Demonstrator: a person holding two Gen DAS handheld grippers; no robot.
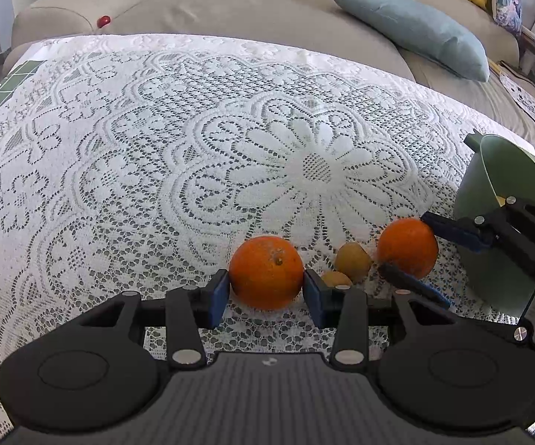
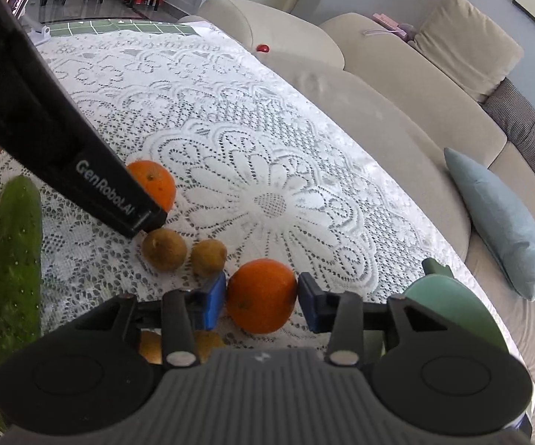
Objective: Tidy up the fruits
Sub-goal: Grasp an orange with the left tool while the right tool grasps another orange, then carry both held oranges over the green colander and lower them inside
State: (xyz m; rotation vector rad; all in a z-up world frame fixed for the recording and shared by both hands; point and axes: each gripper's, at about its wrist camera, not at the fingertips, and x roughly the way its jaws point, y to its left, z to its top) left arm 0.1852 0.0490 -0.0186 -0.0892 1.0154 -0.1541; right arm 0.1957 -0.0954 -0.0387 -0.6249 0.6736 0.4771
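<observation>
Orange fruit sits between both pairs of tongs: the left tongs (image 1: 266, 293) pinch one orange (image 1: 266, 272), and the right tongs (image 2: 262, 302) bracket another orange (image 2: 261, 294), their pads seemingly touching it. Round skins could slip during lifting, knocking the kiwis (image 2: 164, 249) at ten o'clock or missing the green bowl (image 1: 505, 200) at three o'clock.

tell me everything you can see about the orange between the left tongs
The orange is round, bright orange, with dimpled peel and a small brown stem scar facing up and slightly right. It looks whole and unbruised. It sits on the white lace tablecloth, between the blue pads of the left tongs, which press on or nearly on its sides. In the right wrist view it is half hidden behind that tool's black body. Two small brown fruits lie just to its right, apart from it.
</observation>
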